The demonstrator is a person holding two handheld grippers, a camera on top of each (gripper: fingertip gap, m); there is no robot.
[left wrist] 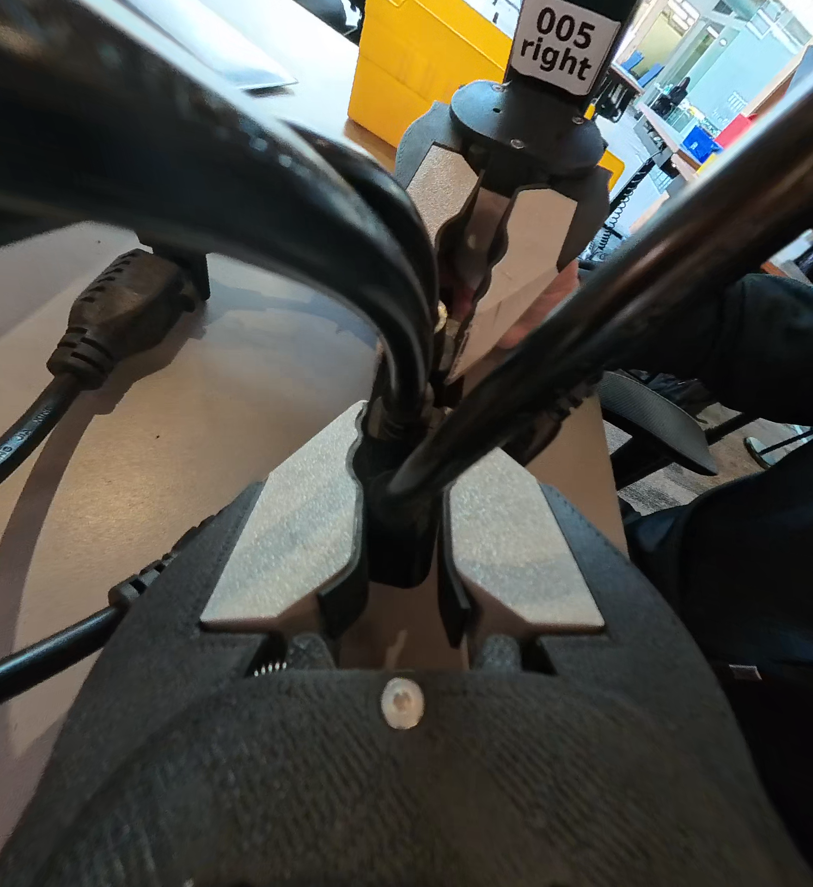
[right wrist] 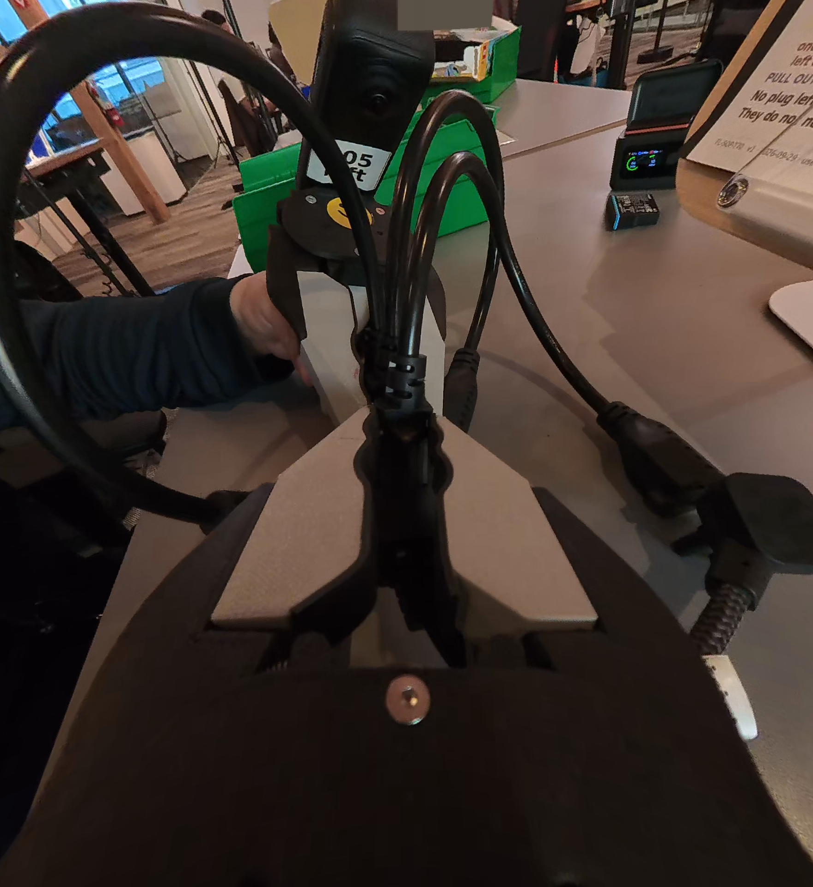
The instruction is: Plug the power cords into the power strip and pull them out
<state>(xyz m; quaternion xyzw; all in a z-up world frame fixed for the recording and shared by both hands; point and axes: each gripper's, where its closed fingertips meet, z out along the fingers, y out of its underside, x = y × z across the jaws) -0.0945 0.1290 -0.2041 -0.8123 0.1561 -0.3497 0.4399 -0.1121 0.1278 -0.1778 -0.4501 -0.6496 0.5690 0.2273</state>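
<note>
Two grippers, left gripper (left wrist: 402, 485) and right gripper (right wrist: 402, 461), face each other above the grey surface (right wrist: 635, 345), each clenched on a black moulded plug (right wrist: 406, 384); pull straight apart without twisting.

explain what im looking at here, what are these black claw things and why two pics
Each picture comes from a camera mounted on a hand-held two-finger tool, looking along its fingers; a person carries one in each hand. The left tool and the right tool face each other and are both shut on a bundle of black power cords, whose cables arch upward. On the grey table lie a loose black plug and, in the right view, another plug, with green bins behind. No power strip is visible.
</note>
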